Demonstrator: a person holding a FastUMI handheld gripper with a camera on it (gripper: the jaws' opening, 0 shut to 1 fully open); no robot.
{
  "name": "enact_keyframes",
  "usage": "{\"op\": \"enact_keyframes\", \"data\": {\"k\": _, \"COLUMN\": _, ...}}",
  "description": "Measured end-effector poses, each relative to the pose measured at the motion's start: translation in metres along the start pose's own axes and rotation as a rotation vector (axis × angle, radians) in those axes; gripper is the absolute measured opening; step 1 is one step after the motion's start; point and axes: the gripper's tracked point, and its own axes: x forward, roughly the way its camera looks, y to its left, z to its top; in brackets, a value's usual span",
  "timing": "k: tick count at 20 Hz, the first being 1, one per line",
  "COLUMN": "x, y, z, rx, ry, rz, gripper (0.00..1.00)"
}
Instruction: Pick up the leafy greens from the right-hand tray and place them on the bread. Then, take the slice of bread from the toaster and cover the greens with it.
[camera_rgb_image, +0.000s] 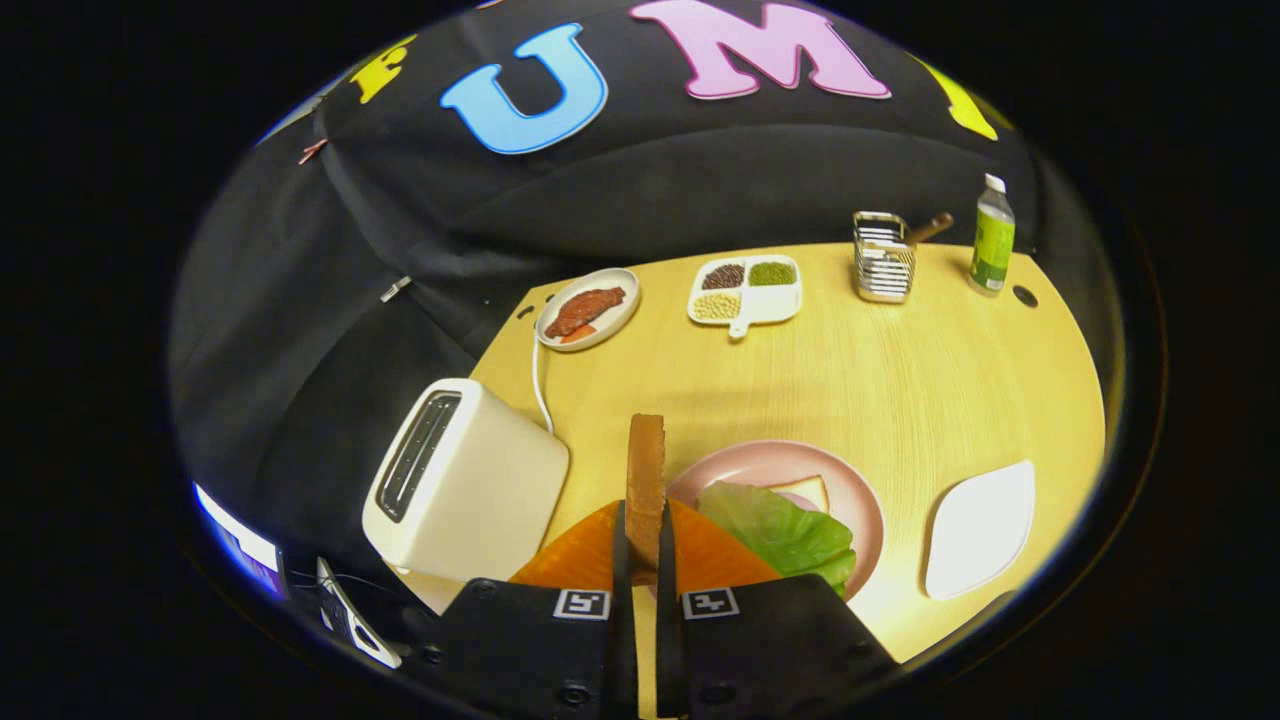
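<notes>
Tongs: the tongs (645, 560) are pinching a slice of bread (646, 480) held on edge, upright between both fingers, its top rising just ahead of them.
Greens: the leafy greens (780, 525) already lie on the pink plate (790, 462), over a bread slice (805, 490) of which one corner peeks out beyond them.
Toaster: the toaster (465, 490) stands just left of the fingers, its slot dark; the right-hand tray (980, 530) sits well right of the plate.
Stage: judged, the greens step is done; the covering slice has yet to be laid down.
Risk 1: the slice is gripped by a thin edge; tipping it flat may let it slip or tear.
Risk 2: releasing off-centre could push the greens off the lower slice.
Writing: the bottle (992, 245) on the tabletop (900, 380) bears a green label, too small to read.
</notes>
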Motion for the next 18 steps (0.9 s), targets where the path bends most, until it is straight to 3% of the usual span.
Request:
{"op": "enact_keyframes", "data": {"k": 9, "x": 0.010, "y": -0.056, "z": -0.014, "rx": 0.128, "ry": 0.042, "rz": -0.020, "gripper": 0.11}}
{"op": "enact_keyframes", "data": {"k": 13, "x": 0.009, "y": -0.083, "z": -0.021, "rx": 0.151, "ry": 0.054, "rz": -0.086, "gripper": 0.15}}
{"op": "enact_keyframes", "data": {"k": 15, "x": 0.007, "y": -0.096, "z": -0.025, "rx": 0.148, "ry": 0.053, "rz": -0.121, "gripper": 0.32}}
{"op": "enact_keyframes", "data": {"k": 18, "x": -0.002, "y": -0.110, "z": -0.023, "rx": 0.151, "ry": 0.040, "rz": -0.163, "gripper": 0.42}}
